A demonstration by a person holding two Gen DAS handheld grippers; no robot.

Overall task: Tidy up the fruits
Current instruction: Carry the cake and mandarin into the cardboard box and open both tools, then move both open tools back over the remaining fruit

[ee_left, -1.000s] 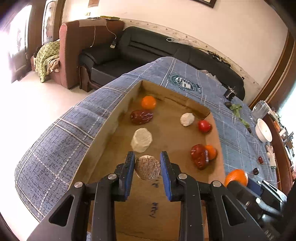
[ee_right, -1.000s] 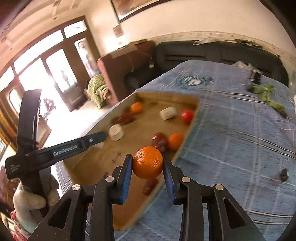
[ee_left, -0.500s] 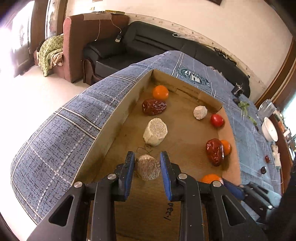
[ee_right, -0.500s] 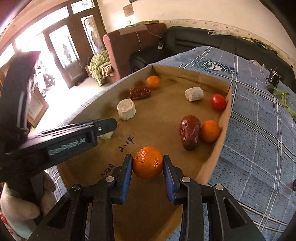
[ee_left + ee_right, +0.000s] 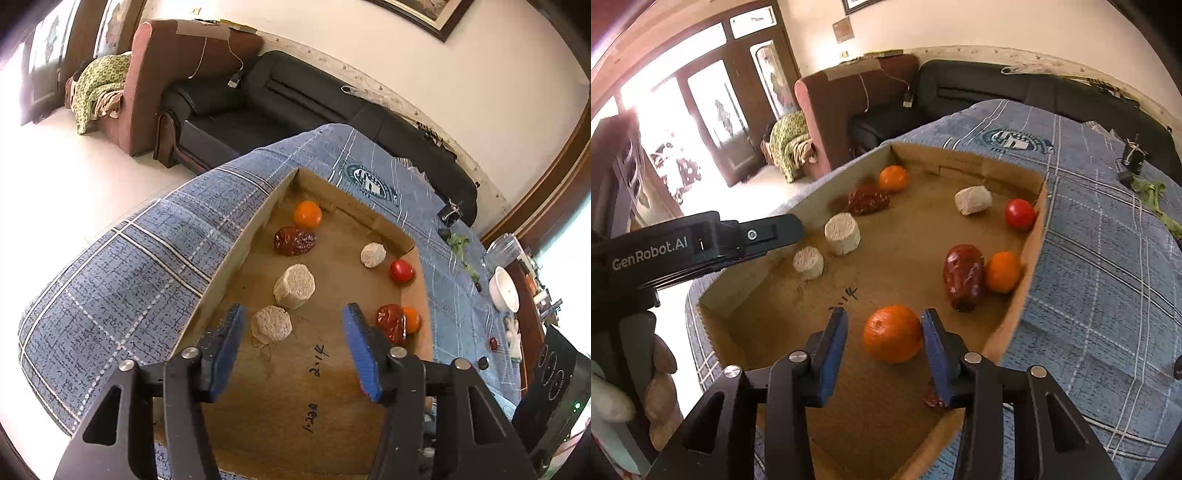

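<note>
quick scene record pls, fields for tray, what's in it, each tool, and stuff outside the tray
tray: cardboard tray on blue plaid cloth
oranges: three, nearest one lies between the right tool's pads
red dates: two, one touching an orange
tomato: one by the right wall
pale chunks: three, nearest
left tool: opening, nothing gripped
right tool: opening, orange released
outside: white bowl

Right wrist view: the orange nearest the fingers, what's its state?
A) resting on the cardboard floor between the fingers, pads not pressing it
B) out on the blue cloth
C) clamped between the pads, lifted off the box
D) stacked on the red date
A: the orange rests on the floor of the cardboard box, between the blue pads of the right gripper, whose jaws are opening, with a gap showing on each side.
</note>
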